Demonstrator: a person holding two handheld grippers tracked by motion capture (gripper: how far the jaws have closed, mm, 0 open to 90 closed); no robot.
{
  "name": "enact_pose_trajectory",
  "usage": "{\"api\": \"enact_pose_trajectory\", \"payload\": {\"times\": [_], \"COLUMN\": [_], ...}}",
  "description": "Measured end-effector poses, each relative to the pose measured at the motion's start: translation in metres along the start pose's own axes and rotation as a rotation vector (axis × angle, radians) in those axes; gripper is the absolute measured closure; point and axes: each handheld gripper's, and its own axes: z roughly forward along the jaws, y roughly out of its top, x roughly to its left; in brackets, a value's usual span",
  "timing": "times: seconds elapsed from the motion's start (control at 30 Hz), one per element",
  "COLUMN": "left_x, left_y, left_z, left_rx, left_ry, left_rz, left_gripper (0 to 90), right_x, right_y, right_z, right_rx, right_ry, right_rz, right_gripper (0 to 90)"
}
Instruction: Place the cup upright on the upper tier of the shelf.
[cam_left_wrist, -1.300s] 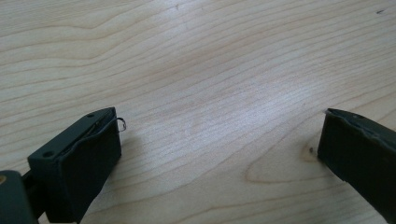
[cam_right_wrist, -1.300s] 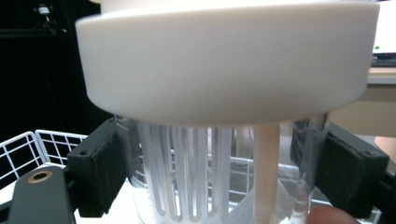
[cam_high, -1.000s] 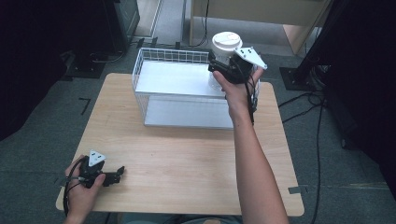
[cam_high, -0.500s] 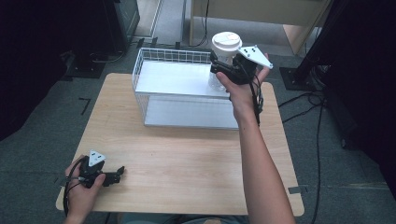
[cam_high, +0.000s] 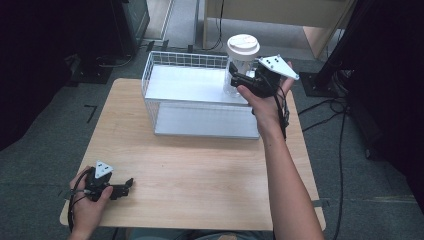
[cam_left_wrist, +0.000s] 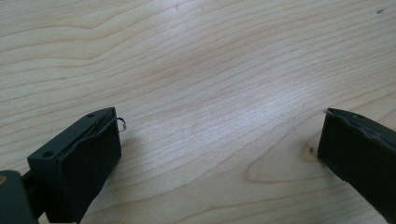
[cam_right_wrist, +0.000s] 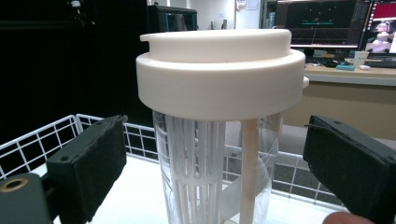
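White wire makes up the basket (cam_high: 165, 62) I see from the high view, sitting at the far edge of the desk (cam_high: 200, 165) with a pale flat floor inside. At its far right corner stands a clear bottle (cam_high: 239, 70) with a broad white lid (cam_high: 243, 45). My right gripper (cam_high: 235, 82) is up against the bottle's right side, its jaws reaching to either side of the clear body below the lid; I cannot tell from here whether they touch it. My left gripper (cam_high: 125, 186) rests near the desk's near left corner, well apart from the basket.

From the left gripper view, my left gripper (cam_left_wrist: 219, 140) has its jaws spread wide over bare wood grain, with nothing between them.

From the right gripper view, my right gripper (cam_right_wrist: 215, 158) has both jaws spread, one to each side of the bottle (cam_right_wrist: 215, 172), with a gap showing on either side. The lid (cam_right_wrist: 219, 70) tops it; inside are a white slotted insert (cam_right_wrist: 196, 172) and a pale rod (cam_right_wrist: 248, 172). Basket wire (cam_right_wrist: 46, 135) runs behind.
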Motion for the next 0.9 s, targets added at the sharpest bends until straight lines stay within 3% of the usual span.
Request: {"api": "enact_pose_trajectory", "payload": {"times": [0.33, 0.53, 0.7, 0.9], "left_x": [0.000, 0.000, 0.000, 0.000], "left_y": [0.000, 0.000, 0.000, 0.000], "left_z": [0.000, 0.000, 0.000, 0.000], "left_rx": [-0.001, 0.000, 0.001, 0.000], "left_ry": [0.000, 0.000, 0.000, 0.000], "left_rz": [0.000, 0.000, -0.001, 0.000], "left_gripper": [0.0, 0.0, 0.0, 0.0], "right_x": [0.000, -0.003, -0.006, -0.009], "right_y": [0.000, -0.009, -0.018, -0.026], "right_z": [-0.018, -0.030, -0.048, -0.070], "right_rx": [0.000, 0.006, 0.007, -0.001], "right_ry": [0.005, 0.009, -0.002, 0.009], "right_rz": [0.026, 0.010, -0.037, -0.038], "right_gripper": [6.1, 6.0, 6.1, 6.1]}}
